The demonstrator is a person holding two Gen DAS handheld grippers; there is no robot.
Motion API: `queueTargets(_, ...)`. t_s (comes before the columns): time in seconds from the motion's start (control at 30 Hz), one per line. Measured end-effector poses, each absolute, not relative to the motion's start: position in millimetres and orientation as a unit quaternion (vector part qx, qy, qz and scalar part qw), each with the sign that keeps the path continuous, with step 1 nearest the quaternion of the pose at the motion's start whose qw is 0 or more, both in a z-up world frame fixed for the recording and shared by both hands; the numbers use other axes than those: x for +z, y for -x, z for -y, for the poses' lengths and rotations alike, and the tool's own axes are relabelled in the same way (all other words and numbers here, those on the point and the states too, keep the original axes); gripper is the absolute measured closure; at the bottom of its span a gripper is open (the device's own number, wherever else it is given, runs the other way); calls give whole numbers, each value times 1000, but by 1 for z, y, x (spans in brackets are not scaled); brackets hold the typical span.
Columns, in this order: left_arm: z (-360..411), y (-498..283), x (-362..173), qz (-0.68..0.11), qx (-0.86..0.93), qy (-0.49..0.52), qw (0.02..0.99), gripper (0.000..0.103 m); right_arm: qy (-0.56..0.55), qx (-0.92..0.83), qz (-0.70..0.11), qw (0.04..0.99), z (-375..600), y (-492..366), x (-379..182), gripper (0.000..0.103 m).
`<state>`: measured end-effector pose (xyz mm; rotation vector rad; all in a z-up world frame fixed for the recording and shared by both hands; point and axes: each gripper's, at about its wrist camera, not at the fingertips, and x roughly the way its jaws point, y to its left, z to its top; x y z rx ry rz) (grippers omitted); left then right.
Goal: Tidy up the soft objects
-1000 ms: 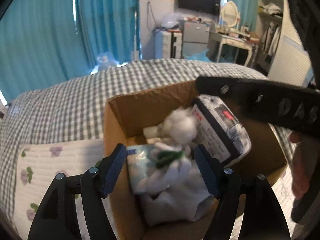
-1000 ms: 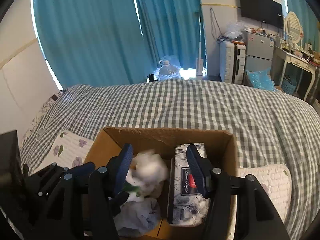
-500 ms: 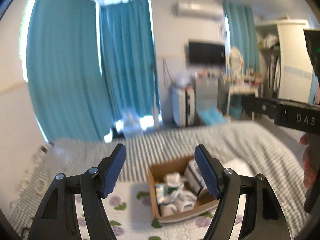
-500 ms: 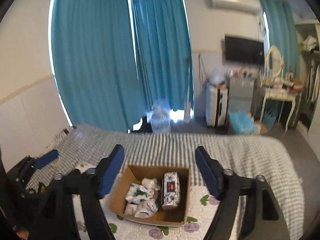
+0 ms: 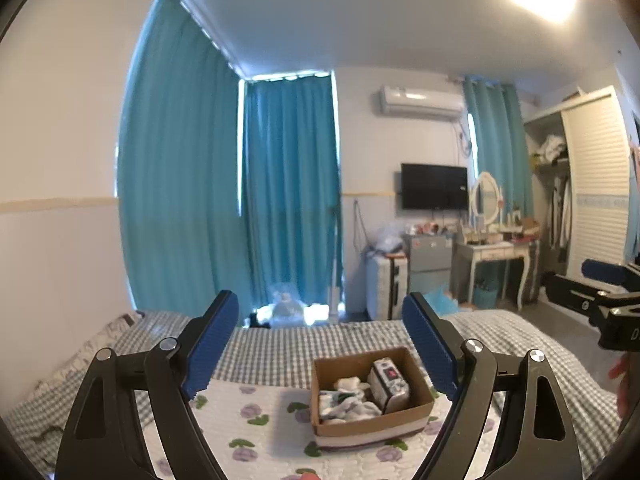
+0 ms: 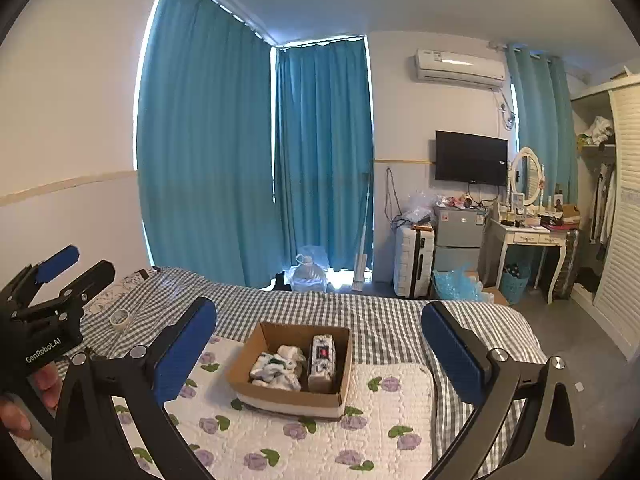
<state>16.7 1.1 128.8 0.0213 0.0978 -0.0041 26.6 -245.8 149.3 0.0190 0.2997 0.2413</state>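
1. Both grippers are up high and well back from the bed. The left gripper (image 5: 320, 344) has its blue pads spread wide with nothing between them, and the right gripper (image 6: 318, 350) is the same: wide apart, empty.

2. The open brown cardboard box (image 6: 290, 396) sits ahead of and below both grippers, on the white quilted pad with purple flowers (image 6: 304, 444). From the right gripper it lines up between the fingers; from the left it's a bit toward the right finger.

3. Inside the box: a heap of white soft cloth pieces with green bits (image 6: 276, 366) on the left side and a patterned soft tissue pack (image 6: 322, 362) standing along the right side, touching or nearly so.

4. Progress guess: looks pretty much done to me. I can't spot any loose soft stuff on the pad or on the grey-checked bedspread (image 6: 392, 320), just a roll of tape (image 6: 119, 317) off to the right gripper's left.

5. Hard to tell: what the white pieces actually are (socks? small toys?), anything under the heap, and the bed edge nearest the grippers, which their frames cover.
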Motion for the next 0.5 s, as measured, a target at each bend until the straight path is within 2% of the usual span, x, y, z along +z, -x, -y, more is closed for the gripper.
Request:
queueTargets(0.17, 6, -26, 75, -89, 1, -16, 996, 18, -1, 109, -127, 986, 248, -24, 104, 0)
queueTargets(0.3, 6, -42, 40, -128, 4, -1, 992, 18, 2, 119, -147, 982, 240, -41, 60, 0)
queueTargets(0.5, 7, -56, 26, -149, 12, -3, 989, 18, -11, 121, -186, 975, 237, -69, 22, 0)
